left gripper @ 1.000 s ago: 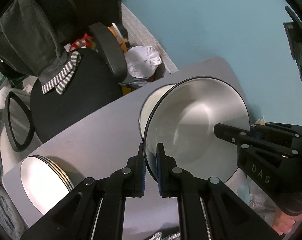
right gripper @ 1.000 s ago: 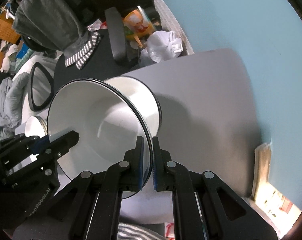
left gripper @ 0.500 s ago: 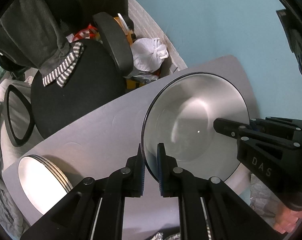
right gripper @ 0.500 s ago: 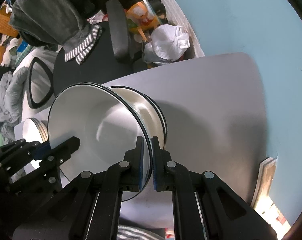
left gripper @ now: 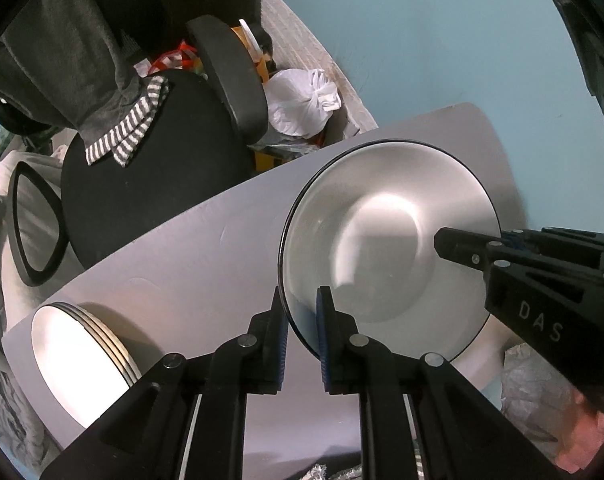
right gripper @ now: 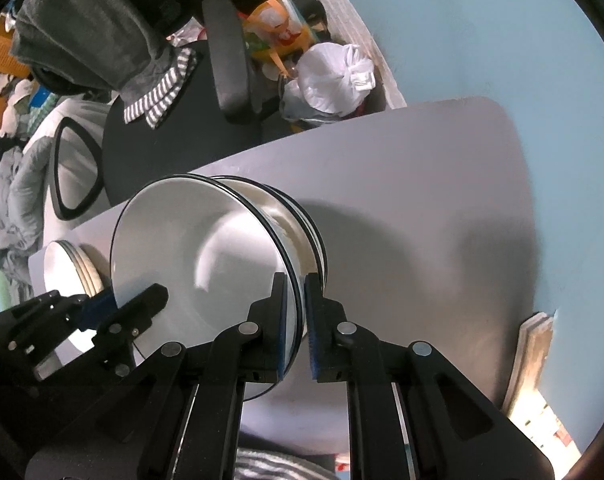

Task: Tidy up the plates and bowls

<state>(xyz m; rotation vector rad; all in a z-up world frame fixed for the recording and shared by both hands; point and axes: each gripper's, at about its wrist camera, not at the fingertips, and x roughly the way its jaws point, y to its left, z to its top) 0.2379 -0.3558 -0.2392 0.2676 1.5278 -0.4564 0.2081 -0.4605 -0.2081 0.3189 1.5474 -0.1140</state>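
A white bowl with a dark rim point(left gripper: 386, 240) is nested on other bowls point(right gripper: 306, 224) standing on the grey table point(left gripper: 189, 252). My left gripper point(left gripper: 302, 312) straddles its near rim, the jaws slightly parted around it. My right gripper point(right gripper: 293, 300) straddles the opposite rim point(right gripper: 289, 264), its jaws also slightly parted. Each gripper shows in the other's view: the right gripper point(left gripper: 462, 244) and the left gripper point(right gripper: 113, 304). A stack of white plates point(left gripper: 73, 356) lies at the table's left end, also in the right wrist view point(right gripper: 69, 264).
A black office chair point(left gripper: 157, 184) with a grey striped garment point(left gripper: 101, 92) stands beyond the table's far edge. A white tied bag point(left gripper: 302, 100) and clutter lie on the floor by the blue wall point(left gripper: 422, 20). A wooden board point(right gripper: 530, 360) leans at the table's right.
The held bowl has come down onto the other bowls and now sits nested on them. Both grippers' jaws have opened slightly around its rim.
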